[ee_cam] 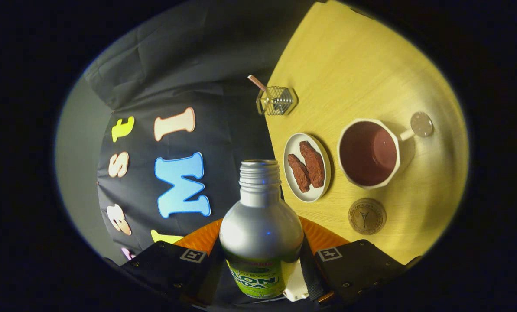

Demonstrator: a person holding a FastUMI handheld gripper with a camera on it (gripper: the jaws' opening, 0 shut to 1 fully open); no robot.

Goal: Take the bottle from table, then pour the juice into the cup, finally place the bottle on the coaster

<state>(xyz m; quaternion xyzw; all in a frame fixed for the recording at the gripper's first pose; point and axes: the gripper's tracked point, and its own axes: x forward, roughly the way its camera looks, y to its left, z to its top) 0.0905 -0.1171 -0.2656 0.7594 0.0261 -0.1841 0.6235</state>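
- Gripping the bottle between both fingers; gripper is clenched on its lower body, one finger each side.
- I see one bottle: silver metal, threaded neck, cap off, mouth open.
- Its long axis runs straight along the fingers, mouth pointing forward and away from the camera, toward the booth wall and the surface edge.
- Bottle carries a green label near its base; the writing is partly cut off by the fingers and the curve, so I'm not reading it out.
- One cup sits on the yellow wood surface, well apart from the bottle mouth; pale outside, dark reddish inside, handle on the far side from the bottle.
- One round coaster lies just beside the cup, with a stamped emblem and ring lettering too small to read.
- One small plate with two brown pieces sits beside the cup.
- One wire holder with one stick stands beyond the plate.
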